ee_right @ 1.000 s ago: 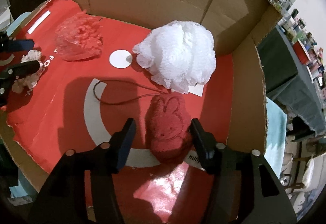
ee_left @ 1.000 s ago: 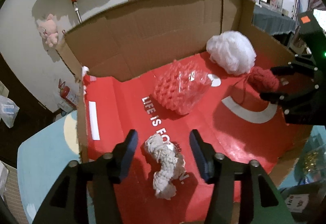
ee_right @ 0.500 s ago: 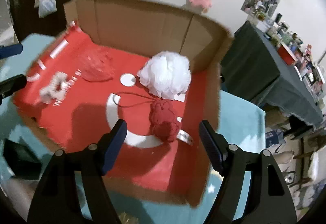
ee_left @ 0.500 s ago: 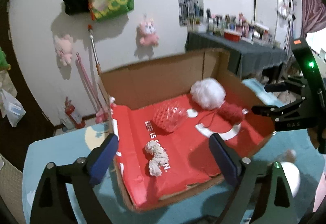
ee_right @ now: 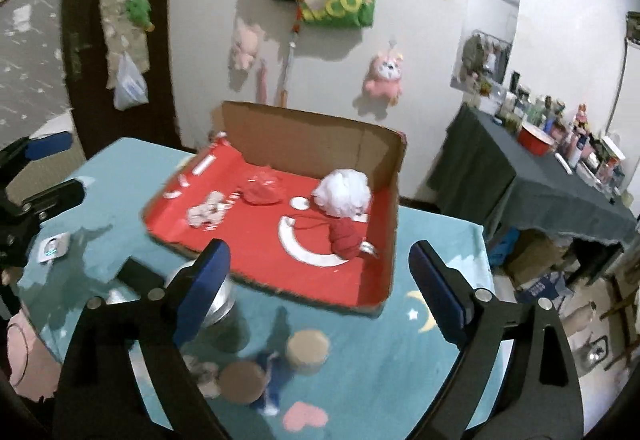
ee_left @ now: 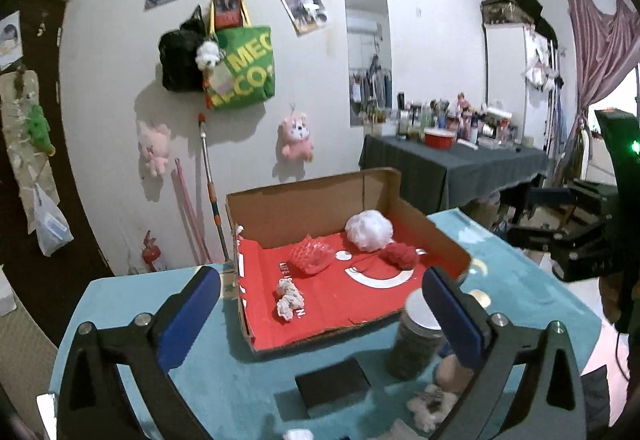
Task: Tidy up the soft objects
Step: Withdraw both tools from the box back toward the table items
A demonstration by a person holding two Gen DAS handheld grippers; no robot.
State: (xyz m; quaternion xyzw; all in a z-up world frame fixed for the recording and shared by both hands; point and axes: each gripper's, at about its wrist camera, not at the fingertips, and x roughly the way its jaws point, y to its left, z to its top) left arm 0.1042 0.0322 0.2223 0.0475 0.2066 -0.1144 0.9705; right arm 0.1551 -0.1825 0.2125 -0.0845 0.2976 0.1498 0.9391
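Both grippers have pulled up and back from the cardboard box [ee_left: 416,224] in the last second, and both now hang empty with their jaws spread wide: a second ago the left gripper [ee_left: 320,304] straddled the cream rope knot [ee_left: 289,299] and the right gripper [ee_right: 320,280] sat around the red bunny plush [ee_right: 347,238], and now each toy lies released on the red box floor, well ahead of the gripper that left it. Beyond the knot sits the pink mesh bundle [ee_left: 311,257], and the white pouf [ee_left: 369,230] rests touching the red plush at the far corner. So four soft things are lodged in the box, and I judge that placing step finished. Near the grippers, on the teal tabletop [ee_right: 360,372], wait a metal-lidded jar [ee_left: 418,340], a dark flat block [ee_left: 333,386], two round brown lids [ee_right: 308,350] and a blurred small plush [ee_left: 430,404] just below the left gripper; that plush looks the likeliest next pick
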